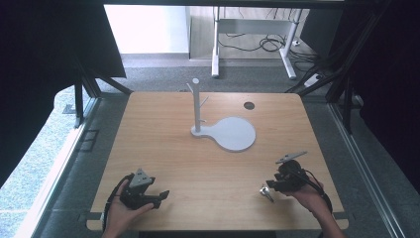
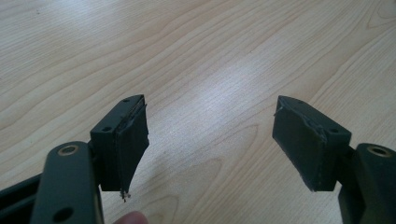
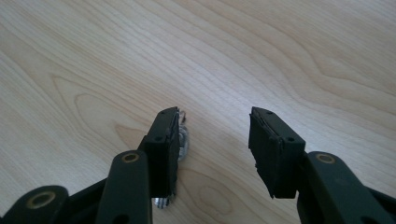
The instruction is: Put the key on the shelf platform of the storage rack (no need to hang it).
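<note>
Silvery metal is what matters: a small shiny object (image 1: 266,193) lies on the wooden table (image 1: 213,163) just beside the right gripper (image 1: 275,185), at about 8 o'clock from its tips in the high view. In the right gripper view the same metal object (image 3: 183,140) sits against the outer face of the left-hand jaw, outside the gap, so the gripper would need to shift sideways to straddle it. Its long axis seems to run roughly along the jaws, though it is too small to name with confidence. Both jaws of the right gripper stand moderately apart, holding nothing. The left gripper (image 1: 161,196), well apart at 9 o'clock from the piece, is spread wide and empty. A white peg stand (image 1: 225,130) waits at 12 o'clock.
</note>
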`<state>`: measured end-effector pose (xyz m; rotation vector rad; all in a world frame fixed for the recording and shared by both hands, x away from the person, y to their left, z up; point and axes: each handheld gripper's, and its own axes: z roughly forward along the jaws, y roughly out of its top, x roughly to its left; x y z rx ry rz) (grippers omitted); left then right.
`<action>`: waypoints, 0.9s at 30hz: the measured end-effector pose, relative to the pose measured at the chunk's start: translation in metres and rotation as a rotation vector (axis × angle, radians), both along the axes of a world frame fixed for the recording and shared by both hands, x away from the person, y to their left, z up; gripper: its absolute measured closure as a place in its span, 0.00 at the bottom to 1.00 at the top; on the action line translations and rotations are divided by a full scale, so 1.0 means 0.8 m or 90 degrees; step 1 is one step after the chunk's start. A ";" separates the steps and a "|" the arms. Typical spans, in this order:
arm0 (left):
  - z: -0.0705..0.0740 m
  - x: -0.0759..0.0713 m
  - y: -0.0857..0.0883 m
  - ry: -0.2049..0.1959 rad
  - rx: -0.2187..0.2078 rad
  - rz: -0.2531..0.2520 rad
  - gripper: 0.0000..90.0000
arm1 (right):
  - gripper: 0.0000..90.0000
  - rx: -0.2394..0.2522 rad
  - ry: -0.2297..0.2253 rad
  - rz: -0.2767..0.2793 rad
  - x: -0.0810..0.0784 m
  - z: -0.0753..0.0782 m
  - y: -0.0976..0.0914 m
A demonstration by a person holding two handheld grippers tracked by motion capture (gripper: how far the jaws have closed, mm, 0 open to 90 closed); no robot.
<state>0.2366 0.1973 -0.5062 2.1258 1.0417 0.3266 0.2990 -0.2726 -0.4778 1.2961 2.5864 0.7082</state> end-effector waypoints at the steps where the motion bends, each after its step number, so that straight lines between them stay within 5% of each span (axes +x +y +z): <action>1: 0.000 0.000 0.000 0.000 0.000 0.001 0.30 | 0.62 -0.001 0.004 0.002 0.000 -0.001 0.002; 13: -0.001 0.000 0.000 0.003 0.002 0.001 0.30 | 0.73 -0.007 0.059 0.023 0.008 -0.012 0.021; 27: -0.002 0.001 0.000 0.005 0.001 -0.003 0.30 | 0.77 -0.007 0.087 0.026 0.017 -0.021 0.034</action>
